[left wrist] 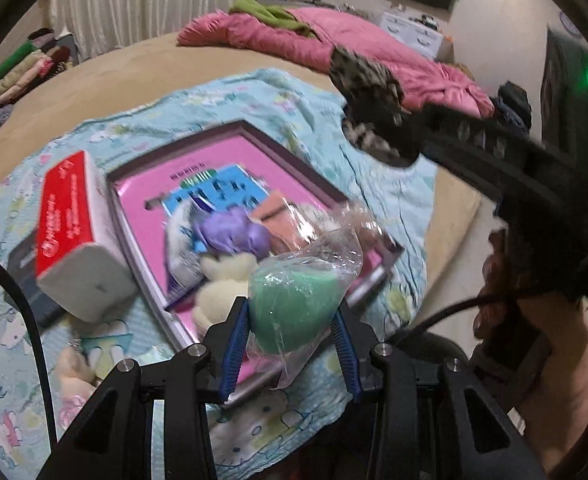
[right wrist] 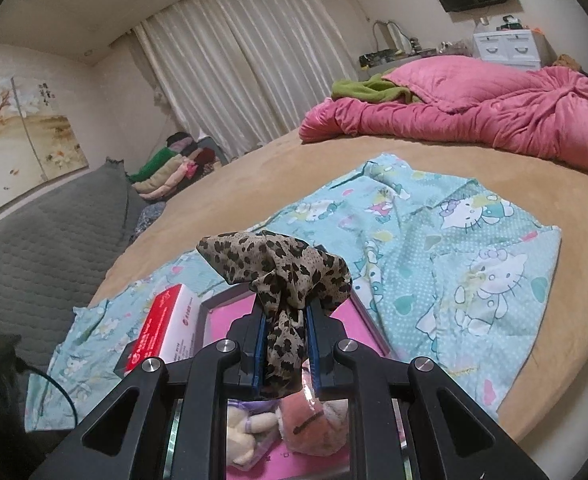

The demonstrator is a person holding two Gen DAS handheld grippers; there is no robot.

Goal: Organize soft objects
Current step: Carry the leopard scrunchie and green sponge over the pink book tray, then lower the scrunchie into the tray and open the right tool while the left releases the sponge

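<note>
My left gripper [left wrist: 292, 320] is shut on a green sponge in clear plastic wrap [left wrist: 294, 304], held just above the near corner of a pink box lid tray [left wrist: 230, 160]. In the tray lie a purple soft toy [left wrist: 234, 232], a cream plush [left wrist: 222, 280] and a peach soft piece [left wrist: 278, 220]. My right gripper [right wrist: 285, 322] is shut on a leopard-print scrunchie [right wrist: 282, 272], above the same pink tray [right wrist: 230, 320]. In the left wrist view that right gripper with the scrunchie [left wrist: 369, 92] hovers at the upper right, over the far side of the tray.
A red and white tissue box [left wrist: 74, 224] leans on the tray's left edge. All sits on a light blue cartoon-print sheet [right wrist: 453, 248] on a tan bed [right wrist: 254, 176]. A pink quilt [right wrist: 473, 112] lies at the far end; folded clothes [right wrist: 166, 168] at the left.
</note>
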